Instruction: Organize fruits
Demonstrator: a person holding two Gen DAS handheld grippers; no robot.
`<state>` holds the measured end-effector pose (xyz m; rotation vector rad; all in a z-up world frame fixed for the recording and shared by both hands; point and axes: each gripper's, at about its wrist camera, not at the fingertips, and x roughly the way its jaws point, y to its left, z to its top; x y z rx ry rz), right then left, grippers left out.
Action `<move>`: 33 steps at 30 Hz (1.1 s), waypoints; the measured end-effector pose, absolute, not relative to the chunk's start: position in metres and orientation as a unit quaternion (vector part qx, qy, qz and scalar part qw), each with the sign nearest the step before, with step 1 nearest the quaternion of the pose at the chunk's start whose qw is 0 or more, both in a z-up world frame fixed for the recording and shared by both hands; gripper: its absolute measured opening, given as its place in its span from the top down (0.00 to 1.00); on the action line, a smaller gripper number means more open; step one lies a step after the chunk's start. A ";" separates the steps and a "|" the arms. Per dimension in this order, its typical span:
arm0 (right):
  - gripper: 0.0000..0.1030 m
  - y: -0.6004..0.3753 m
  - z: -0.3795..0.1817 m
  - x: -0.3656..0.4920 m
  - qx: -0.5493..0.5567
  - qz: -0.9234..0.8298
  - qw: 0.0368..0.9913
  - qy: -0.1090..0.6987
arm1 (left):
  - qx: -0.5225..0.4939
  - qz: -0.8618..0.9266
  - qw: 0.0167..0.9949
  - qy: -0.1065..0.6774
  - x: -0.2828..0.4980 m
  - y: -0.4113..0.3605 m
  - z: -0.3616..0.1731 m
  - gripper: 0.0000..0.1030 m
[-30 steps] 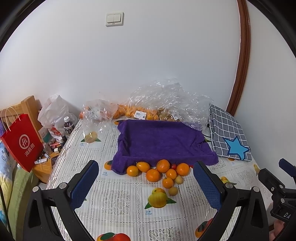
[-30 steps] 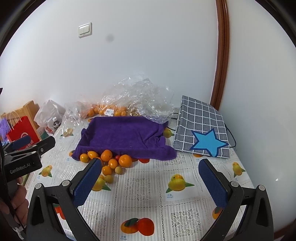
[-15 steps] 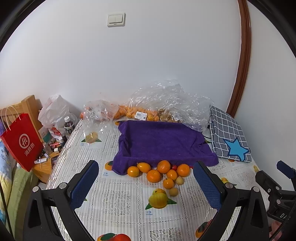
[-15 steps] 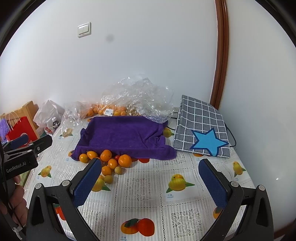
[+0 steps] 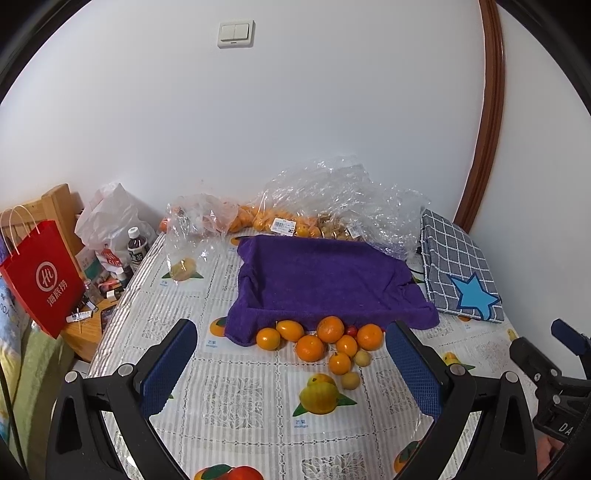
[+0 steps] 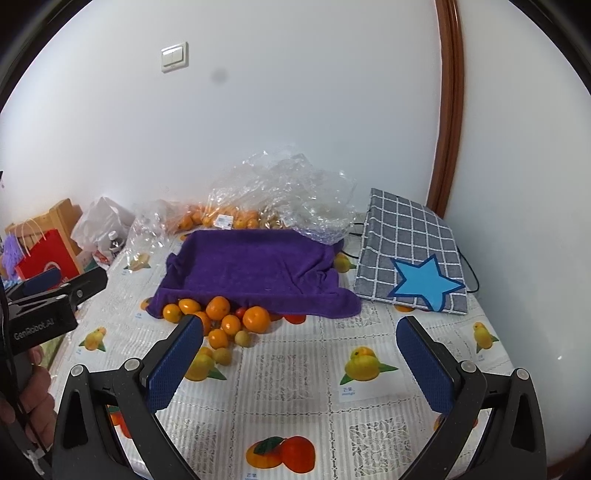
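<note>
fruit pile (image 5: 325,343) nearer, row sideways

A home: a fruit-print tablecloth (image 5: 236,398) against a white wall, with a light switch (image 5: 235,34) above and shopping bags (image 5: 40,273) beside it.

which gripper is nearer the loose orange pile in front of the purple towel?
Left. The left gripper faces the orange pile head-on; the right gripper sits farther right, pile beyond its left finger.
</note>
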<state>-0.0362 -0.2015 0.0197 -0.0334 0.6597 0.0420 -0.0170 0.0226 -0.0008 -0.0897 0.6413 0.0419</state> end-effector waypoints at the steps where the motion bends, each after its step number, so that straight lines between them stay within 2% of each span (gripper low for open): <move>1: 0.00 -0.202 0.019 -0.035 -0.016 0.019 0.947 0.322 | -0.041 0.023 0.948 0.315 -0.016 0.023 -0.001 0.00; 8: 0.01 -0.200 0.008 -0.027 -0.018 0.028 0.946 0.323 | -0.057 0.025 0.946 0.317 -0.009 0.037 -0.016 0.00; 13: 0.07 -0.193 -0.007 -0.018 -0.025 0.046 0.939 0.339 | -0.058 0.036 0.936 0.344 0.003 0.047 -0.037 0.05; 17: 0.16 -0.183 -0.022 -0.007 -0.029 0.063 0.933 0.354 | -0.061 0.041 0.935 0.347 0.008 0.058 -0.051 0.07; 20: 0.22 -0.171 -0.039 0.001 -0.043 0.081 0.924 0.371 | -0.071 0.044 0.929 0.361 0.014 0.068 -0.065 0.17; 23: 0.37 -0.158 -0.059 0.013 -0.053 0.098 0.908 0.405 | -0.085 0.045 0.920 0.380 0.023 0.079 -0.079 0.26; 24: 0.40 -0.154 -0.064 0.016 -0.051 0.108 0.903 0.413 | -0.086 0.047 0.919 0.382 0.024 0.081 -0.081 0.27; 28: 0.44 -0.142 -0.081 0.022 -0.048 0.134 0.896 0.421 | -0.092 0.050 0.918 0.383 0.029 0.091 -0.093 0.27; 33: 0.55 -0.129 -0.108 0.029 -0.057 0.150 0.881 0.444 | -0.111 0.041 0.911 0.395 0.039 0.101 -0.111 0.27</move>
